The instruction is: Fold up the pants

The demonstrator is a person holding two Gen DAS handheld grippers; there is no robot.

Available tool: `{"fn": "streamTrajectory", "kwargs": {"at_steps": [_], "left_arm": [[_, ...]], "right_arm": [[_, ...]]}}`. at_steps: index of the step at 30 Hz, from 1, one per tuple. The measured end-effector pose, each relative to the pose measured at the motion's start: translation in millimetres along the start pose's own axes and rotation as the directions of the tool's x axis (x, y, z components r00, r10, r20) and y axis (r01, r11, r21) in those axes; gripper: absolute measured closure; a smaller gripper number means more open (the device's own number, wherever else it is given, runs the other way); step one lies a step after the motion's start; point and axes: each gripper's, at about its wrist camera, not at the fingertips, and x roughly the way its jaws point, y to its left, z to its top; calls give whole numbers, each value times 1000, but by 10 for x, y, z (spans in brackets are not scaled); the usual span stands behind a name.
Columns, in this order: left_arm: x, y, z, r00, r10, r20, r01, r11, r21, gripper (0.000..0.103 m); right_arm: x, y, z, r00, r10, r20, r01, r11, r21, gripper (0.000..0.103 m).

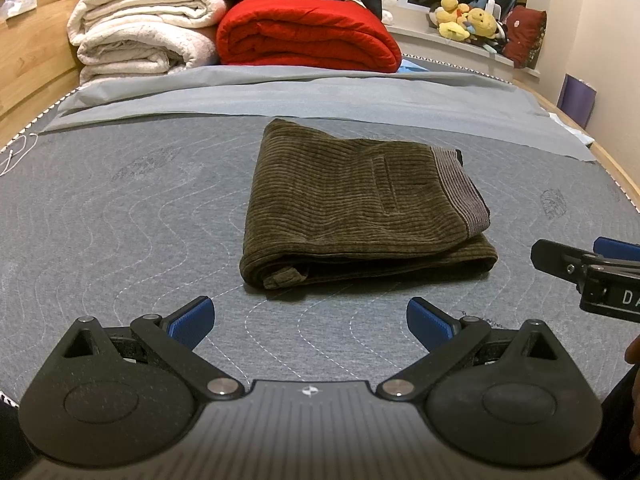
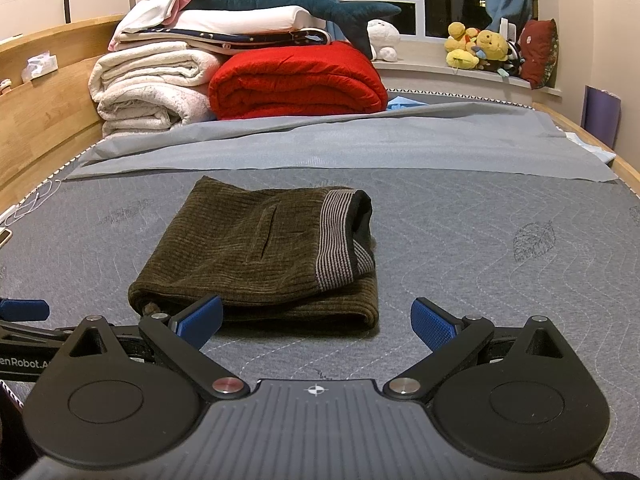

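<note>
The olive-brown corduroy pants [image 1: 352,204] lie folded into a compact stack on the grey quilted mattress [image 1: 120,220], striped waistband to the right. They also show in the right wrist view [image 2: 256,256]. My left gripper [image 1: 310,322] is open and empty, just short of the stack's near edge. My right gripper [image 2: 318,322] is open and empty, near the stack's front right corner; its left pad [image 2: 200,318] overlaps the fold edge in view. The right gripper's body [image 1: 592,272] shows at the right edge of the left wrist view.
Folded cream blankets [image 1: 140,36] and a red quilt [image 1: 308,36] are stacked at the far end of the bed. A grey sheet [image 1: 280,92] lies folded back behind the pants. A wooden frame [image 1: 28,60] runs along the left. Plush toys [image 1: 468,20] sit on the windowsill.
</note>
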Motion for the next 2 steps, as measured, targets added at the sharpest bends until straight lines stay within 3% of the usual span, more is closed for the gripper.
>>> {"fn": "streamTrajectory", "kwargs": {"at_steps": [2], "left_arm": [[0, -1, 3, 1000, 1, -1, -1, 1000, 0, 1]], "right_arm": [[3, 2, -2, 1000, -2, -2, 2, 1000, 3, 3]]}}
